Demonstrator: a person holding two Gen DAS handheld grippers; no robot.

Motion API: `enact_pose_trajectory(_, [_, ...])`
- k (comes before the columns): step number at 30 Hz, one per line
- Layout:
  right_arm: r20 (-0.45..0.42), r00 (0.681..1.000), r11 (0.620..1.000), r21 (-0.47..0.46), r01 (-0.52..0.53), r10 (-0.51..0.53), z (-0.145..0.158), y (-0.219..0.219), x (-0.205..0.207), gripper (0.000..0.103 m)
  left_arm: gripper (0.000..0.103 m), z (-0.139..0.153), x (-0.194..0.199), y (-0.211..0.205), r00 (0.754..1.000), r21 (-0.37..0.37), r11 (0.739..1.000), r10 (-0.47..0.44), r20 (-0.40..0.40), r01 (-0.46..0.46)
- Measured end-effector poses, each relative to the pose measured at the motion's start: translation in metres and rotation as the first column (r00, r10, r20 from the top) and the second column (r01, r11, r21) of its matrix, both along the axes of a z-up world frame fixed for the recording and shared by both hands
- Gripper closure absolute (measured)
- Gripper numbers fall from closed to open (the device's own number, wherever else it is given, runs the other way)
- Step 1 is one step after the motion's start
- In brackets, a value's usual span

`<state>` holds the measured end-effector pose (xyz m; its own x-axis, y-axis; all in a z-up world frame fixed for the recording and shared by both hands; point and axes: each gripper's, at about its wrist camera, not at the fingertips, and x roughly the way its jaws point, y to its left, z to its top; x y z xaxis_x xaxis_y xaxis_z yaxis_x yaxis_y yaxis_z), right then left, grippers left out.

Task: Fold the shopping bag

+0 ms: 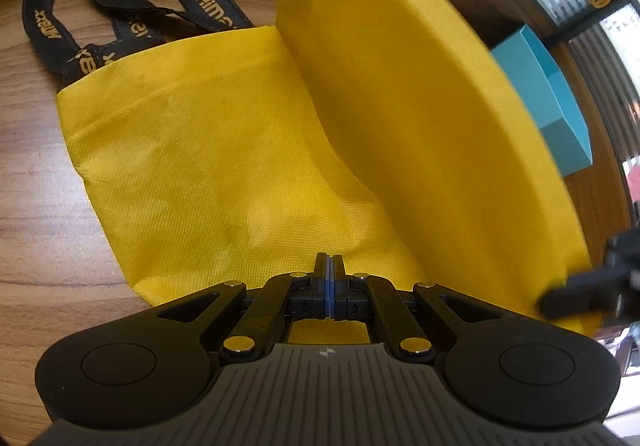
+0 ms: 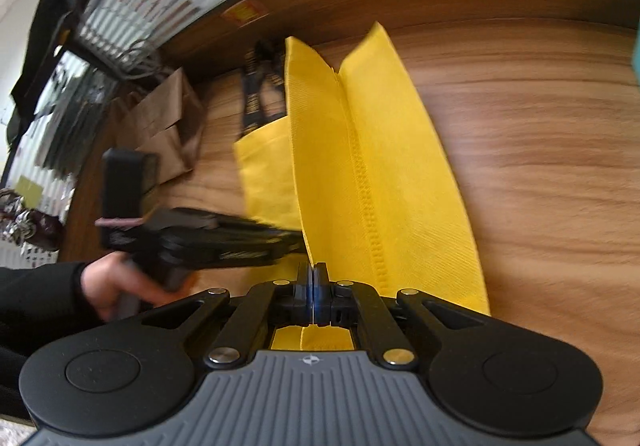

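A yellow fabric shopping bag [image 1: 224, 166] with black "Himaxx" handles [image 1: 100, 6] lies on the wooden table. Its right side is lifted into a raised flap [image 1: 420, 106]. My left gripper [image 1: 330, 266] is shut, pressing on the bag's near edge. My right gripper [image 2: 314, 274] is shut on the near corner of the lifted flap [image 2: 380, 186], whose stitched seam runs away from it. The right gripper also shows blurred at the right edge of the left wrist view [image 1: 580, 294]. The left gripper shows in the right wrist view [image 2: 224, 242], held by a hand.
A teal open box [image 1: 552, 94] stands on the table behind the flap. Brown paper bags [image 2: 168, 126] lie at the table's far left. The wooden table [image 2: 540, 166] extends to the right. A glass partition stands behind.
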<state>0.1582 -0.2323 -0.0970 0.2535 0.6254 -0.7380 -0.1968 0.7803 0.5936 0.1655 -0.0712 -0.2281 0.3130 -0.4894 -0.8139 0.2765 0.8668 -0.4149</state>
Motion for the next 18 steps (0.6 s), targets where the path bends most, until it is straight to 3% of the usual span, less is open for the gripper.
enact_pose_trajectory(7, [-0.031,0.999,0.998,-0.064,-0.02,0.018,-0.012,0.041,-0.012,0.102,0.101,-0.012,0.001,0.023,0.993,-0.129,0.987,0.092,-0.068,-0.1])
enact_pose_trajectory(11, [-0.06,0.998,0.996,-0.094,0.0,-0.006,-0.025,0.048,-0.014,0.102,0.101,-0.022,0.001,0.04,0.976,-0.218,0.957,0.161,-0.149,-0.191])
enact_pose_trajectory(14, [-0.076,0.997,0.993,-0.12,0.001,-0.01,-0.037,0.051,-0.015,0.102,0.1,-0.023,0.0,0.047,0.972,-0.238,0.949,0.168,-0.167,-0.205])
enact_pose_trajectory(18, [-0.092,0.996,0.986,-0.166,-0.014,-0.001,-0.05,0.059,-0.016,0.102,0.096,-0.006,-0.012,0.06,0.979,-0.203,0.961,0.164,-0.121,-0.186])
